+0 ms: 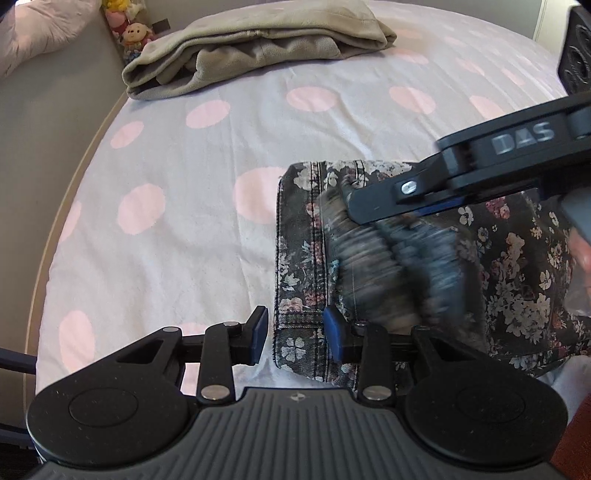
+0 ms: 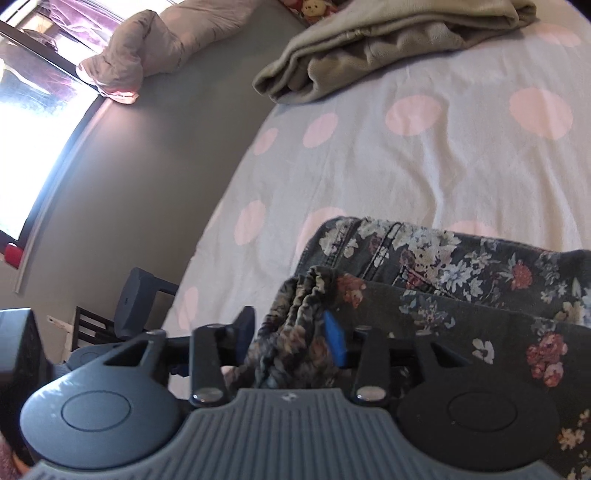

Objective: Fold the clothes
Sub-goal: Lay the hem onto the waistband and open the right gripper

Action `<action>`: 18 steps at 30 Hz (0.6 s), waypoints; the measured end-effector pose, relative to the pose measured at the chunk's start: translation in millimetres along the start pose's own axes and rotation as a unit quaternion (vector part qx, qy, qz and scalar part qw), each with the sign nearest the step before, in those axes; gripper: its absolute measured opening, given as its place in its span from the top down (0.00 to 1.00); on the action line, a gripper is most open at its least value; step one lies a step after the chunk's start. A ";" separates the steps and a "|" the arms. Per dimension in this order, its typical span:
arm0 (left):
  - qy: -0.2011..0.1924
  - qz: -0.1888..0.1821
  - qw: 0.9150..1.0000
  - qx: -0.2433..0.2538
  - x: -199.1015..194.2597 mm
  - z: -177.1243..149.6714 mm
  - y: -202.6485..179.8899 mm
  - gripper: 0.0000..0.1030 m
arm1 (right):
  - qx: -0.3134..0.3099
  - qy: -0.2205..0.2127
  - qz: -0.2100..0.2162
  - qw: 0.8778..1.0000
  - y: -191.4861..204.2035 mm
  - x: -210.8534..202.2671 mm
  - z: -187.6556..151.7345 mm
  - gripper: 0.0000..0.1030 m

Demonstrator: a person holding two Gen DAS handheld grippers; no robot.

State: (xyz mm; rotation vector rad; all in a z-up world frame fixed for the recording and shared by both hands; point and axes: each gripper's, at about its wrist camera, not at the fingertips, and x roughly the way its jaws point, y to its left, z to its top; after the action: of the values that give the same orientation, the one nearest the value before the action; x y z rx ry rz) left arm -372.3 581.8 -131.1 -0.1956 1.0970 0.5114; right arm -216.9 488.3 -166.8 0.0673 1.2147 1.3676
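Note:
A dark floral garment (image 1: 517, 266) lies partly folded on the dotted bed sheet (image 1: 177, 147). My left gripper (image 1: 296, 332) is open and straddles the garment's near left edge; its left pad (image 1: 259, 330) stands just off the cloth. My right gripper (image 2: 290, 332) is open, with a gathered bunch of the floral garment (image 2: 461, 266) loose between its fingers. In the left wrist view one right gripper finger (image 1: 376, 203) reaches in from the right, and the cloth beneath it is blurred.
A folded beige garment (image 1: 258, 44) lies at the far side of the bed. Plush toys (image 1: 131, 35) and a pink quilt (image 2: 140, 48) sit past the bed's left edge. A black speaker (image 1: 576, 48) is far right; a hand (image 1: 581, 251) shows at the right edge.

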 end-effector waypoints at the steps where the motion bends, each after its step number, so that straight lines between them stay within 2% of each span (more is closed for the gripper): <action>1: -0.004 0.003 1.000 0.000 -3.9 0.1 1.2 0.69 | -0.003 -0.010 0.003 1.000 -0.5 -9.8 0.1 0.54; 5: -0.024 -0.003 1.000 -0.016 -21.0 -1.9 8.0 0.69 | -0.027 -0.031 -0.018 0.999 -12.5 -51.6 -5.5 0.53; 8: -0.044 -0.017 0.998 -0.040 -30.2 -2.9 14.6 0.56 | -0.054 -0.046 -0.057 0.996 -32.8 -88.8 -18.6 0.53; 9: -0.053 -0.023 0.997 -0.049 -32.5 -1.7 16.0 0.56 | -0.054 -0.053 -0.070 0.995 -41.8 -100.5 -24.4 0.53; 10: -0.062 -0.029 0.996 -0.057 -34.9 0.0 17.1 0.56 | -0.053 -0.060 -0.084 0.993 -51.2 -111.7 -30.3 0.51; 11: -0.071 -0.035 0.995 -0.065 -37.2 1.6 18.1 0.55 | -0.052 -0.068 -0.097 0.992 -60.6 -123.0 -36.1 0.46; 15: -0.071 -0.033 0.995 -0.064 -37.3 14.8 11.1 0.48 | -0.045 -0.082 -0.141 0.985 -90.6 -154.7 -62.1 0.44; 18: -0.065 -0.044 0.994 -0.075 -30.8 21.8 8.9 0.47 | -0.023 -0.101 -0.164 0.981 -110.0 -175.5 -84.3 0.44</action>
State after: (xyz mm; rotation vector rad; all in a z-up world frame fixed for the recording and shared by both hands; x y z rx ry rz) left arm -370.2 589.0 -93.1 -0.3357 0.9197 0.5198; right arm -153.1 274.0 -170.2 -0.0250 0.9743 1.0712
